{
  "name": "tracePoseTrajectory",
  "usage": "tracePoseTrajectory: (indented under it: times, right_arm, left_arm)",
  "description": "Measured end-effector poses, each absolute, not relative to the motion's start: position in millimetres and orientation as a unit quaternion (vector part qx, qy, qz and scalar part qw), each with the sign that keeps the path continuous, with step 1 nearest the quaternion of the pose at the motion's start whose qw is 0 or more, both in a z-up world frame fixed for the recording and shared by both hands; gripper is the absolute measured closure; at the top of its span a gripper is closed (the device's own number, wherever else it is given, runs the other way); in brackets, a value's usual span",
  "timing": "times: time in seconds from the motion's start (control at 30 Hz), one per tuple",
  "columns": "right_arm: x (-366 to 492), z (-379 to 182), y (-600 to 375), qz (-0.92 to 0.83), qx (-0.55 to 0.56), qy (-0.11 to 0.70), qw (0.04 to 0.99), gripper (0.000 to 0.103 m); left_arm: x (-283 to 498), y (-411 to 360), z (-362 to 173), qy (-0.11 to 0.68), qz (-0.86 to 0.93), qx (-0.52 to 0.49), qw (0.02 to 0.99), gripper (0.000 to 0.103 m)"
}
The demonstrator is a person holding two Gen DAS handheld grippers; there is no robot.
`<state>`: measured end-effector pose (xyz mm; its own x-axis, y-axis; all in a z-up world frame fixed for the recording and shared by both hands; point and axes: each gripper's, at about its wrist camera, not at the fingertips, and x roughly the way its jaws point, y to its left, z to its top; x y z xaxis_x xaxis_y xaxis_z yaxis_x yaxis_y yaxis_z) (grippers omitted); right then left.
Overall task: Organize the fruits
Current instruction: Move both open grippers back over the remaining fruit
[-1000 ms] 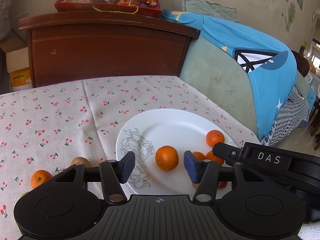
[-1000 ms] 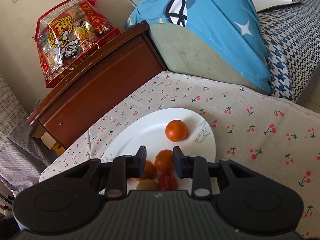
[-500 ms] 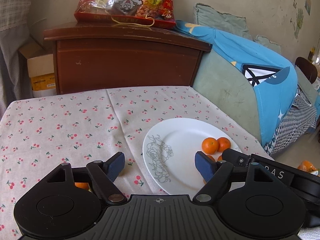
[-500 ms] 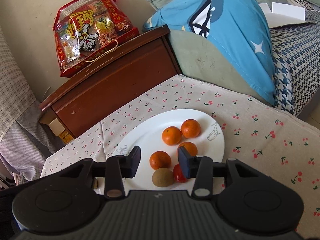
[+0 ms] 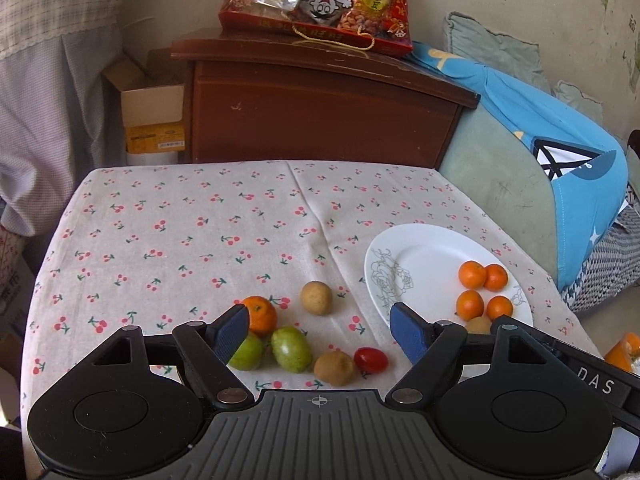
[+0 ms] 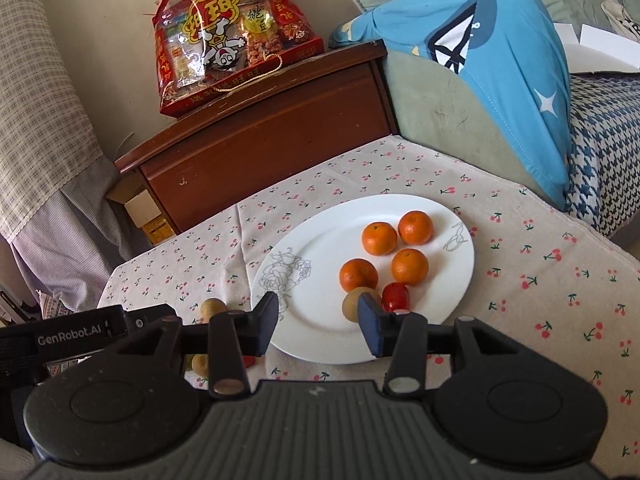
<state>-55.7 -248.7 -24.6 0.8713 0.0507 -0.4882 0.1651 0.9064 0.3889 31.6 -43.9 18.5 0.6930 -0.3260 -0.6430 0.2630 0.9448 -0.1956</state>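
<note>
White porcelain, a round plate with a grey flower sketch (image 6: 320, 264), carries four orange mandarins (image 6: 379, 238), a brown kiwi (image 6: 354, 304) and a red cherry tomato (image 6: 396, 295) bunched at its 4 o'clock. The right hand-held gripper (image 6: 318, 322) hovers at the plate's 6 o'clock rim, released and empty. The left hand-held gripper (image 5: 319, 330) is spread wide too (nothing held), above loose fruit on the cherry-print surface (image 5: 180, 232): a mandarin (image 5: 260, 314), two green fruits (image 5: 291, 349), two kiwis (image 5: 317, 298) and a tomato (image 5: 371, 360).
</note>
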Motion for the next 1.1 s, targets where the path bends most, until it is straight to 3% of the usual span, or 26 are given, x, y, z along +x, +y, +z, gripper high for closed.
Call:
tracePoseTrajectory:
  times: [1.1]
  right_arm:
    - [-35, -59, -191, 0.039, 0.159, 0.301, 0.939, 0.059]
  left_arm:
    - [28, -6, -26, 0.359, -0.109, -0.02, 0.927, 0.028]
